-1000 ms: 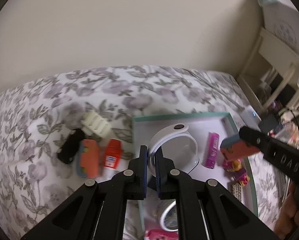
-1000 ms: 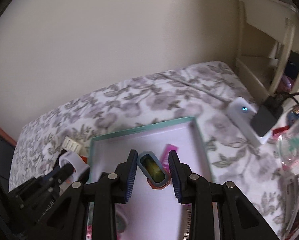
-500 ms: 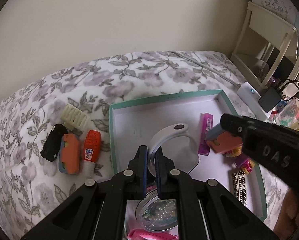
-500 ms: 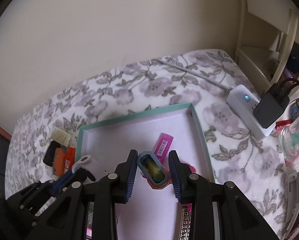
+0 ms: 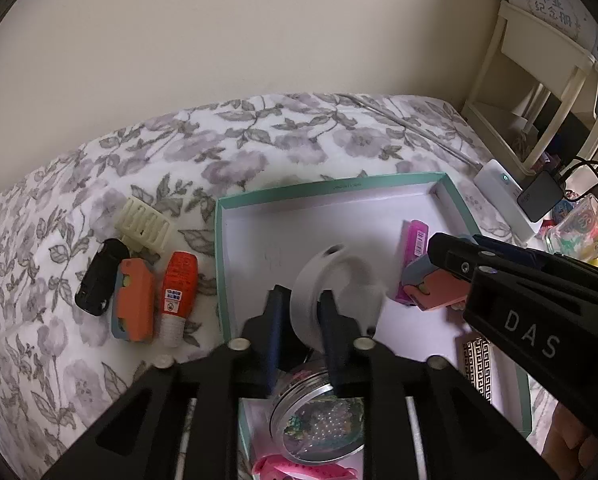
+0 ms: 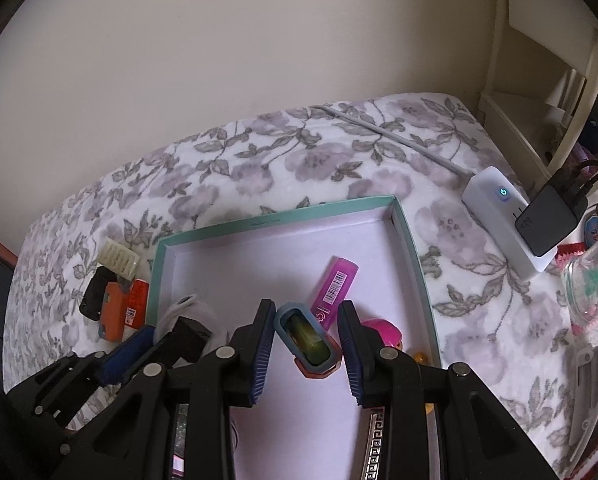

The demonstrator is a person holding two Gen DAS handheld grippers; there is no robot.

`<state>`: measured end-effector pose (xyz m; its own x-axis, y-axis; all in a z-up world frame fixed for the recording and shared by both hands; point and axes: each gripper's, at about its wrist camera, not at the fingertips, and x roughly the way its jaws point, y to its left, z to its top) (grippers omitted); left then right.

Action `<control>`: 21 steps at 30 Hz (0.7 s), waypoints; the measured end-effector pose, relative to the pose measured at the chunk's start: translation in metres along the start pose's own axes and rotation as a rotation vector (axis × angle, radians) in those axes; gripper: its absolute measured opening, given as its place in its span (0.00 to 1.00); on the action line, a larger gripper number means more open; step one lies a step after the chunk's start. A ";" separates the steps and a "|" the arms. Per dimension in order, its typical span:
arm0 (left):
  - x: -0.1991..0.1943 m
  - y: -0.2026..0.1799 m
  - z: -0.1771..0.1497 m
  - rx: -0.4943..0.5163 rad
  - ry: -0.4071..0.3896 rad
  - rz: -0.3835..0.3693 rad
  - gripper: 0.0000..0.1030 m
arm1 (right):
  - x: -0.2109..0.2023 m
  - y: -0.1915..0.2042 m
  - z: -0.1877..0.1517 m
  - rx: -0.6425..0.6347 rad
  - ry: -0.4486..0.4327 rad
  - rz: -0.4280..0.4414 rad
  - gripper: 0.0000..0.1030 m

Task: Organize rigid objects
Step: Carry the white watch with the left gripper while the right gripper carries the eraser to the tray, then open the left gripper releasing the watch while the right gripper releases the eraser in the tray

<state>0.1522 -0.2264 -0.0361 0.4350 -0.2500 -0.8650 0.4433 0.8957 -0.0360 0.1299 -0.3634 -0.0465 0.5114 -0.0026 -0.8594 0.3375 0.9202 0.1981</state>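
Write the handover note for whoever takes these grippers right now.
Left hand-held gripper: jaws have just been opening; the white ring sits between them in the teal tray, not pinched.
Right hand-held gripper: shut on the blue-and-orange case, above the tray.
Already in tray: pink tube, bead jar, patterned bar.
Left on the bedspread: black item, second orange case, orange tube, cream clip.
Next, probably: set the case down, then fetch those four.

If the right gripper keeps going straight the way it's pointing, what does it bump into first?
Probably the pink tube, lying in the teal box just beyond the blue-and-orange case that the right gripper holds. Depth is unclear, so the box's white floor might come first.
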 end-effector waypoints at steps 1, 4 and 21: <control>-0.001 0.000 0.000 0.001 -0.002 0.001 0.26 | 0.000 0.000 0.000 0.003 0.000 0.002 0.34; -0.004 0.002 0.002 -0.007 -0.006 -0.003 0.33 | -0.001 -0.002 0.000 0.012 0.002 0.000 0.34; -0.027 0.041 0.013 -0.116 -0.043 0.054 0.54 | -0.040 0.000 0.010 0.018 -0.108 0.006 0.63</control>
<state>0.1691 -0.1874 -0.0075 0.4904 -0.2137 -0.8449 0.3255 0.9442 -0.0500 0.1173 -0.3668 -0.0075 0.5955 -0.0404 -0.8024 0.3482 0.9130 0.2125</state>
